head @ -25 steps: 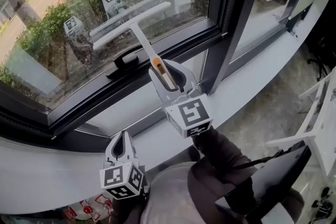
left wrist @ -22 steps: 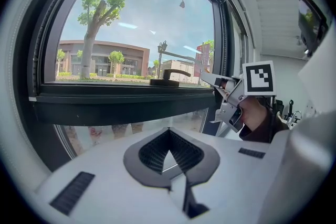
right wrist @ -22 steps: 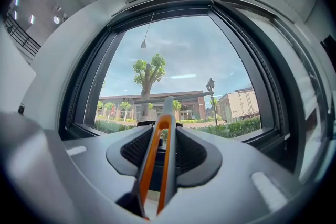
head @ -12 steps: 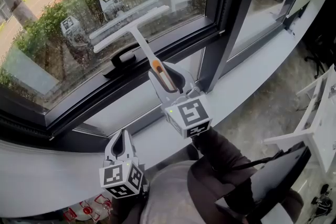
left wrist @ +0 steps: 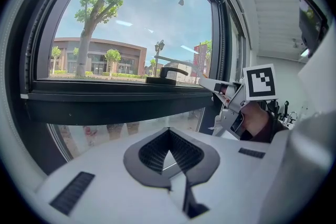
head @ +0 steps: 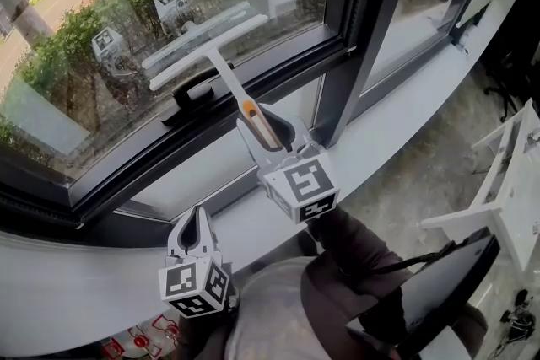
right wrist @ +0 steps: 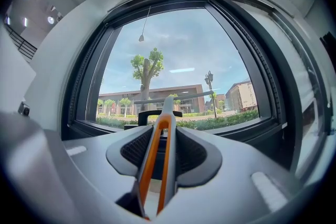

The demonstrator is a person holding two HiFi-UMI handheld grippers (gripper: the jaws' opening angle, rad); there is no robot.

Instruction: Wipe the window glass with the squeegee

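Since the squeegee is pinched only at the tail end of its orange-striped grip by the right claw, I'd say leverage is the big worry. Its white blade sits low on the window glass. The blade's reflection lies right beside it, so I'm guessing it's touching or close to it. With that long a stick held from so far back, any uneven push could twist it between the jaws. One end of the blade would lift and you'd get streaks.

Second thing is the black window latch, which sits just under the blade. Pull straight down and it probably clips that, or bottoms out on the dark frame, before finishing the stroke. Going sideways to the right, the thick upright post cuts the run short.

The left claw hangs low over the white sill, well away from the glass. It's pressed together on nothing, so it isn't bracing anything.
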